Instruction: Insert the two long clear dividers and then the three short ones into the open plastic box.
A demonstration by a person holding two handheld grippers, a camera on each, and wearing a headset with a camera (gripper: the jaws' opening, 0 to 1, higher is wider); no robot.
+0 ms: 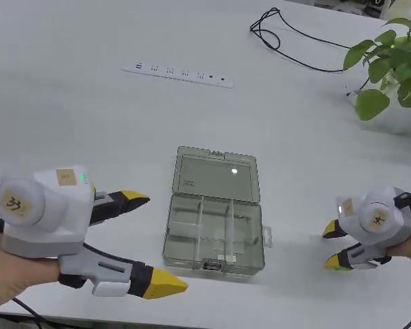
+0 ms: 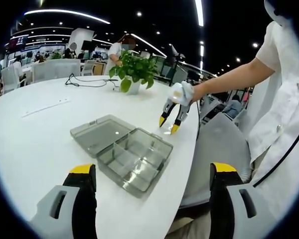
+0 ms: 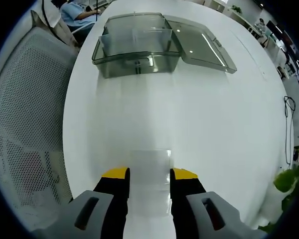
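my right gripper (image 3: 149, 173) nips a short clear divider (image 3: 149, 157), ready for the box (image 1: 185, 253); left gripper (image 1: 157, 241) gapes wide, empty, parked left.

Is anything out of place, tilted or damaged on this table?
Nothing looks damaged. One short clear plastic divider sits between the jaws of the right gripper, apart from the open grey transparent plastic box; whether it is gripped, I cannot tell. The dividers inside the box stand upright.

left gripper (image 1: 161, 241) round sticker (image 1: 15, 204): 33 | right gripper (image 1: 329, 247) disc label (image 1: 378, 219): mark not legible
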